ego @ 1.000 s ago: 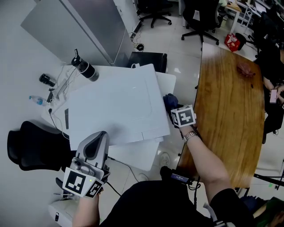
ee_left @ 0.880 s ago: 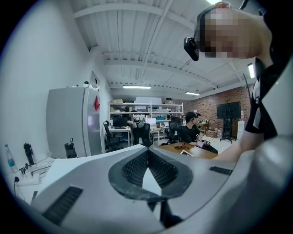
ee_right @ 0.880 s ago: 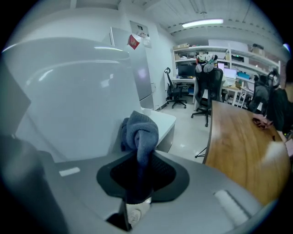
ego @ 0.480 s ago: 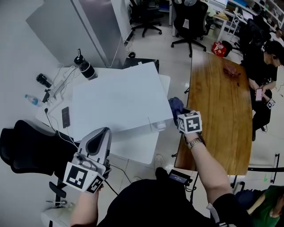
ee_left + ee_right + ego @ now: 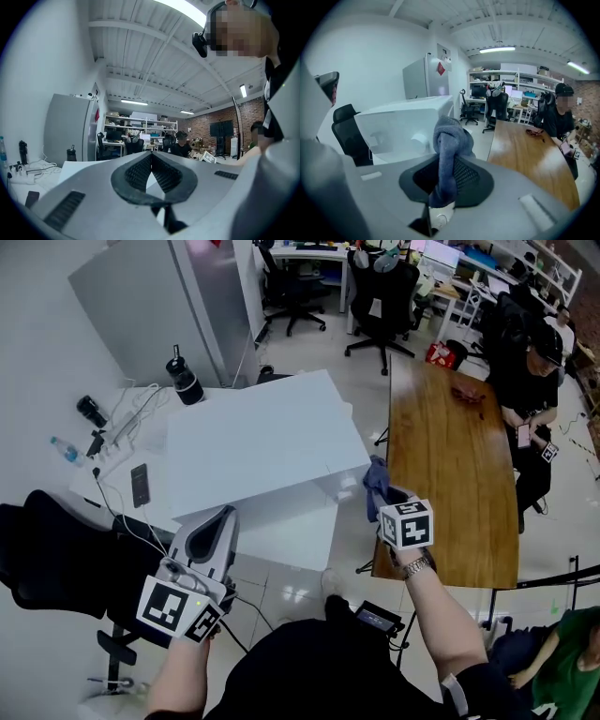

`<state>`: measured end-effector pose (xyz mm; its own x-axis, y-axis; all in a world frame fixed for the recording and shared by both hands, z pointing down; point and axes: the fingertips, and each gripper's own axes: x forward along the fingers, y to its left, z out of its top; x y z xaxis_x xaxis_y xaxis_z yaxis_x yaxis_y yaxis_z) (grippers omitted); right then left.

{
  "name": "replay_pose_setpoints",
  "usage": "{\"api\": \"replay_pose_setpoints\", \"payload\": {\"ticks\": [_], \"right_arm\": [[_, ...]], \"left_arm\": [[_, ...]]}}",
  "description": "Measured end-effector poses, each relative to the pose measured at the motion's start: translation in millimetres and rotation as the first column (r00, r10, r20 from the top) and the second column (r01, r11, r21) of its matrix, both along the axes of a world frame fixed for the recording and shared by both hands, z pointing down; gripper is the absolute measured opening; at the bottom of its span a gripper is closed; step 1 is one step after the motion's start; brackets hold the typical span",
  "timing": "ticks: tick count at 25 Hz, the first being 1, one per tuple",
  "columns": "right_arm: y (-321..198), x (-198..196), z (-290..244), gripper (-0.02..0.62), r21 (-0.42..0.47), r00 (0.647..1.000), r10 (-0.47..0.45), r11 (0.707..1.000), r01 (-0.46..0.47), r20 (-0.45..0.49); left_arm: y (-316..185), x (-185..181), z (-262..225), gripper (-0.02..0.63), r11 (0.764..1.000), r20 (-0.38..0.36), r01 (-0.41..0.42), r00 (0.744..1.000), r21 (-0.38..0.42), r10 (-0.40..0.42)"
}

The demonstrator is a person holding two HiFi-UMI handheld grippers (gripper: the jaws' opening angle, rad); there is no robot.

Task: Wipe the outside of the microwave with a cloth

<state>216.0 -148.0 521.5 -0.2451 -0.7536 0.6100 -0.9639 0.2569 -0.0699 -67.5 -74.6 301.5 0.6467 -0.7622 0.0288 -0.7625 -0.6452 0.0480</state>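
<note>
The white box-shaped microwave (image 5: pixel 262 446) stands on a white table, in the middle of the head view. My right gripper (image 5: pixel 384 498) hangs off its right front corner, apart from it, shut on a bunched blue-grey cloth (image 5: pixel 376 480). In the right gripper view the cloth (image 5: pixel 449 140) sticks up from between the jaws, with the microwave (image 5: pixel 403 124) beyond it to the left. My left gripper (image 5: pixel 219 517) is at the lower left, in front of the table, pointing level; its jaws (image 5: pixel 151 159) are shut with nothing between them.
A long wooden table (image 5: pixel 450 465) runs along the right, with a seated person (image 5: pixel 534 362) at its far side. A black bottle (image 5: pixel 184 379), cables, a phone (image 5: pixel 140 486) and a water bottle (image 5: pixel 64 450) lie left of the microwave. A black chair (image 5: pixel 47 549) stands at the left.
Both grippers have drawn back from the microwave and risen. The right one, with the cloth, has come away from the microwave's right side toward me.
</note>
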Motion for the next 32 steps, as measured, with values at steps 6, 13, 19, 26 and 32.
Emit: {"api": "replay_pose_setpoints", "payload": {"ticks": [6,13,19,26,32], "right_arm": [[43,-61,-20,0.066,0.046,0.998,-0.051,0.998,0.05,0.038],[72,-176,-25,0.066,0.061,0.968,-0.242,0.969,0.238,0.07],[88,-290,-21,0.066,0.066,0.89,-0.442,0.897,0.437,0.11],[88,-389,-6,0.066,0.062,0.806,-0.573,0.819,0.571,0.148],[74,-432,15,0.066,0.032,0.801,-0.582,0.811,0.584,0.14]], "left_arm": [[31,-42,-4,0.005,0.999,-0.03,0.028,0.999,0.015,-0.028],[59,-102,-1,0.005,0.994,-0.05,0.111,0.993,0.007,-0.111],[80,-153,1,0.005,0.979,-0.03,0.203,0.979,-0.002,-0.203],[101,-196,1,0.005,0.956,-0.005,0.295,0.956,-0.001,-0.295],[111,-223,4,0.005,0.94,0.011,0.341,0.94,-0.002,-0.341]]}}
